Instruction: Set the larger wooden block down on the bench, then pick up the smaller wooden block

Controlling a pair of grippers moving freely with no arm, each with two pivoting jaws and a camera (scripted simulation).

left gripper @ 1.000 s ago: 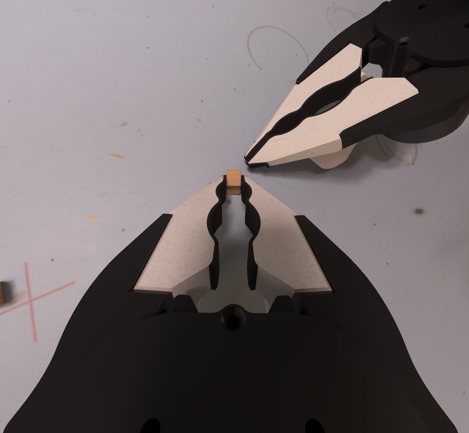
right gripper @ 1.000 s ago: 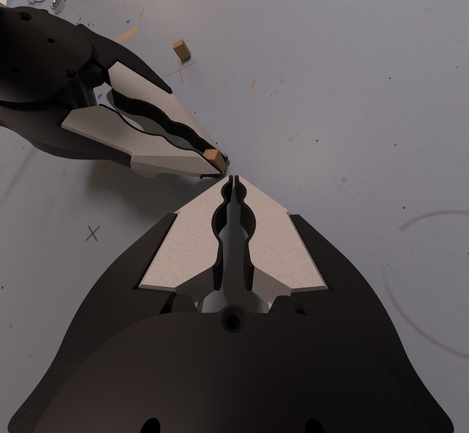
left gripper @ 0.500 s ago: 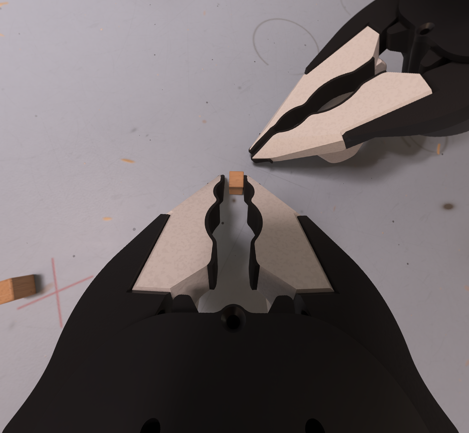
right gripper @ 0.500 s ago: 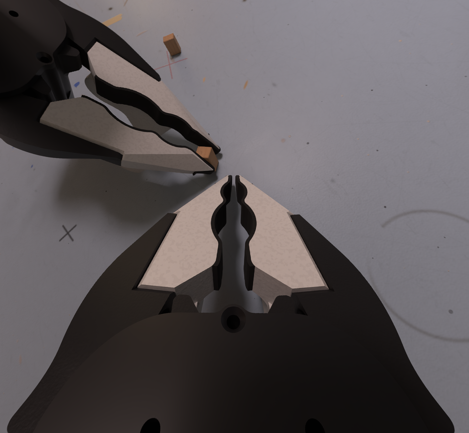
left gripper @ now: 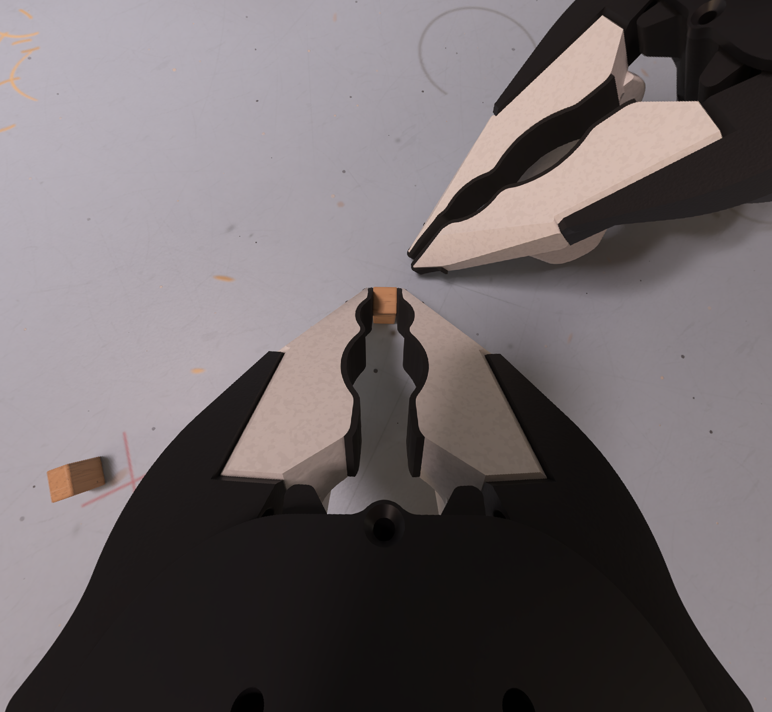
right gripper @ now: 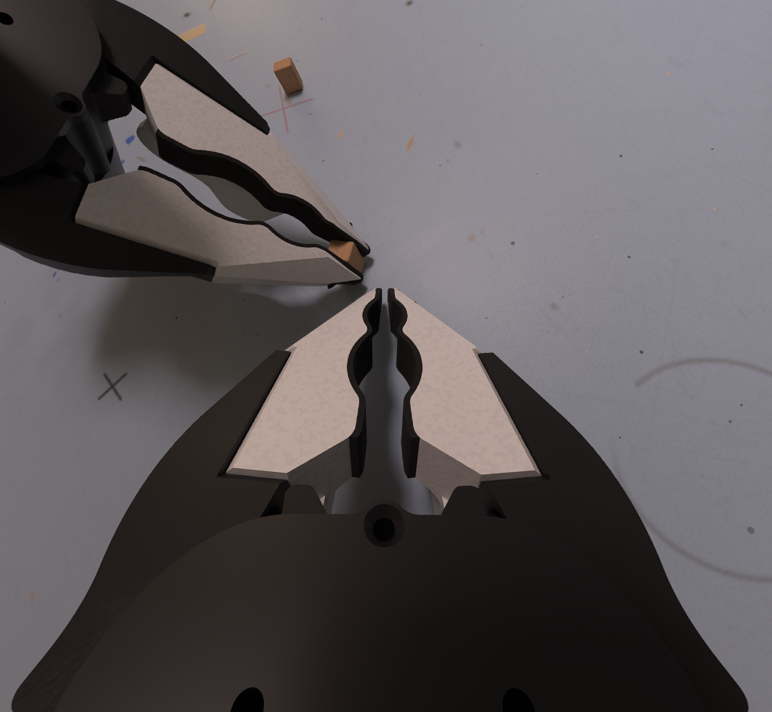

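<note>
The left tongs, black-bodied with 2 beige fingers, pinch the small tan wooden cube at the very ends of the fingers, so only the last bit of each pad bears on it. The right tongs are pressed nearly together with nothing between them, their tips just beside the cube. The larger tan rectangular wooden block lies flat on the grey speckled desk, well apart from both tongs and just beside a thin red cross mark.

Judging from this, the put-down is done and the pick-up is in hand, so the main risk is the grip itself. With so shallow a bite, any tilt or jolt of the left tongs could let the cube pivot or squirt forward out of the tips. The right tongs crowd the same spot; a small drift toward the cube could knock it loose or clash fingertip against fingertip. Whether the cube has cleared the desk cannot be told; if it still touches, dragging could twist it out.
</note>
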